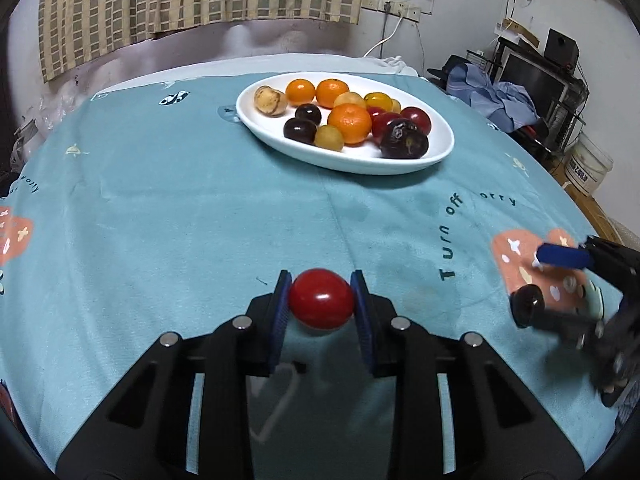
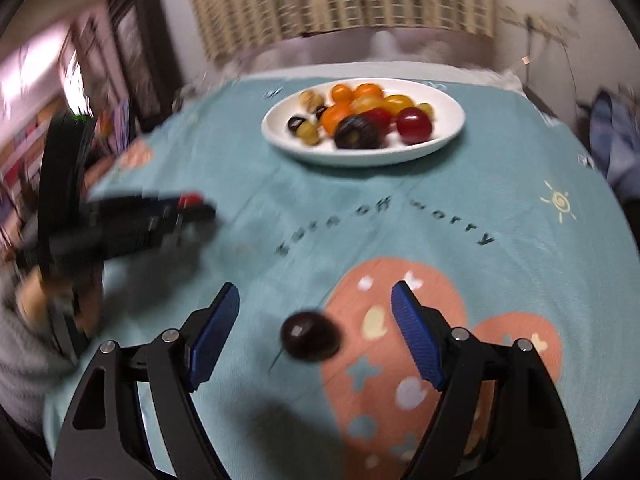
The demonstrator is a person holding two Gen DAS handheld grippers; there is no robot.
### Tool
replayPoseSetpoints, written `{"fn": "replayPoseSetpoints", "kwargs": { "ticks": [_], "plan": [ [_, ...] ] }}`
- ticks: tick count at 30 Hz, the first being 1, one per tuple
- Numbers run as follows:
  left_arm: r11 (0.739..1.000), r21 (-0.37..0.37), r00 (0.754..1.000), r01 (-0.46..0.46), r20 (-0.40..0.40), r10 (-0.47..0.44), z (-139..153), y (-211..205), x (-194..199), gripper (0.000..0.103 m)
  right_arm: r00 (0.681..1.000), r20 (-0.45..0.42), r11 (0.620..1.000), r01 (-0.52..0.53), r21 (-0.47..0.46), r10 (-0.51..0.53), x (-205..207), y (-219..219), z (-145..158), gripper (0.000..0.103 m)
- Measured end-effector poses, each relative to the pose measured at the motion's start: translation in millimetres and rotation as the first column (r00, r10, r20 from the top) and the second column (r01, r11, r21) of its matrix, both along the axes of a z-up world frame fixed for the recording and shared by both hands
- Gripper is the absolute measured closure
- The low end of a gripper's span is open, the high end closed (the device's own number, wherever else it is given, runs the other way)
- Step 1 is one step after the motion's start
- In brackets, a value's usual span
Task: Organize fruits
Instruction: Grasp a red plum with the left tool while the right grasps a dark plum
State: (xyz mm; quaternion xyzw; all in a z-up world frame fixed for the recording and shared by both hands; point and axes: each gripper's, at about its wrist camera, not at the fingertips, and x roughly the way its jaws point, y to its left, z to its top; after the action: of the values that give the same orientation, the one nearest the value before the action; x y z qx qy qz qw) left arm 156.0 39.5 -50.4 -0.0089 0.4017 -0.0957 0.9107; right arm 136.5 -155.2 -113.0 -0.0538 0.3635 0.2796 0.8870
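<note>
1. Left gripper (image 1: 321, 300) clamped on red tomato (image 1: 321, 298), both pads touching its sides; held above the cloth.
2. White plate (image 1: 280, 136) of fruit lies at 12 o'clock from it, well apart.
3. Right gripper (image 2: 316, 320) wide open, gripping nothing.
4. Dark fruit (image 2: 310, 336) sits on teal tablecloth (image 2: 500, 208) between its fingers, touching neither; roundish, no clear long axis. Judgement: right hand nearer, closing is next.
</note>
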Motion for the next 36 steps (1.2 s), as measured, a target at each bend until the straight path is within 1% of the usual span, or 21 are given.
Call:
{"fn": "replayPoseSetpoints", "kwargs": {
  "ticks": [1,3,4,8,13,14,15,17,20,24,25,28,30,31,33,36],
  "plan": [
    [1.0,0.008,1.0,0.005,-0.003,-0.005,-1,-3,1,0.072,1.0,0.008,1.0,0.003,0.013,-0.003,0,-3,1,0.025],
    [1.0,0.018,1.0,0.011,-0.012,-0.011,-4,-5,1,0.072,1.0,-0.009,0.999,0.027,0.019,-0.027,4,-6,-1,0.03],
    [1.0,0.02,1.0,0.013,-0.014,-0.013,-4,-5,1,0.072,0.999,-0.03,0.999,0.036,0.019,-0.035,6,-8,-4,0.036],
    [1.0,0.022,1.0,0.02,-0.019,-0.02,-6,-5,1,0.072,0.999,-0.038,1.0,0.016,0.006,-0.015,7,-2,-5,0.05],
    [0.999,0.025,0.999,0.027,-0.029,-0.027,-8,-6,1,0.072,0.997,-0.078,1.0,0.0,-0.02,-0.001,10,4,-12,0.054],
    [0.999,0.025,0.999,0.028,-0.032,-0.027,-8,-6,1,0.072,0.996,-0.087,1.0,-0.006,-0.03,0.003,10,5,-13,0.059],
    [0.999,0.024,0.999,0.029,-0.036,-0.029,-9,-6,2,0.072,0.995,-0.099,0.999,-0.011,-0.04,0.007,11,6,-15,0.062],
    [0.999,0.023,0.999,0.031,-0.045,-0.03,-11,-7,2,0.072,0.993,-0.116,0.999,-0.01,-0.05,0.004,14,8,-18,0.065],
    [0.999,0.022,0.998,0.033,-0.052,-0.032,-12,-7,3,0.072,0.994,-0.113,0.999,-0.011,-0.043,0.006,14,8,-18,0.071],
    [0.999,0.006,0.998,0.048,-0.043,-0.048,-10,-10,2,0.072,0.996,-0.088,1.0,0.003,0.002,-0.002,12,0,-13,0.072],
    [0.998,0.0,0.998,0.059,-0.029,-0.059,-8,-12,0,0.072,0.997,-0.071,1.0,0.01,0.013,-0.009,11,-2,-10,0.072],
    [0.998,0.009,0.997,0.069,0.02,-0.069,2,-18,-5,0.072,0.998,-0.059,0.999,0.021,0.046,-0.018,12,-7,-6,0.072],
    [0.997,-0.026,0.997,0.076,0.035,-0.075,12,-18,-2,0.072,0.998,-0.061,0.996,0.026,0.079,-0.021,16,-10,-2,0.072],
    [0.997,-0.027,0.996,0.075,0.043,-0.074,17,-18,2,0.072,0.997,-0.069,0.995,0.031,0.098,-0.025,22,-13,3,0.072],
    [0.998,-0.003,0.996,0.068,0.062,-0.068,29,-21,15,0.072,0.997,-0.069,0.993,0.052,0.111,-0.044,33,-16,15,0.072],
    [0.998,-0.009,0.995,0.06,0.078,-0.059,46,-20,42,0.072,0.996,-0.047,0.987,0.086,0.135,-0.081,66,-16,45,0.072]
  ]
}}
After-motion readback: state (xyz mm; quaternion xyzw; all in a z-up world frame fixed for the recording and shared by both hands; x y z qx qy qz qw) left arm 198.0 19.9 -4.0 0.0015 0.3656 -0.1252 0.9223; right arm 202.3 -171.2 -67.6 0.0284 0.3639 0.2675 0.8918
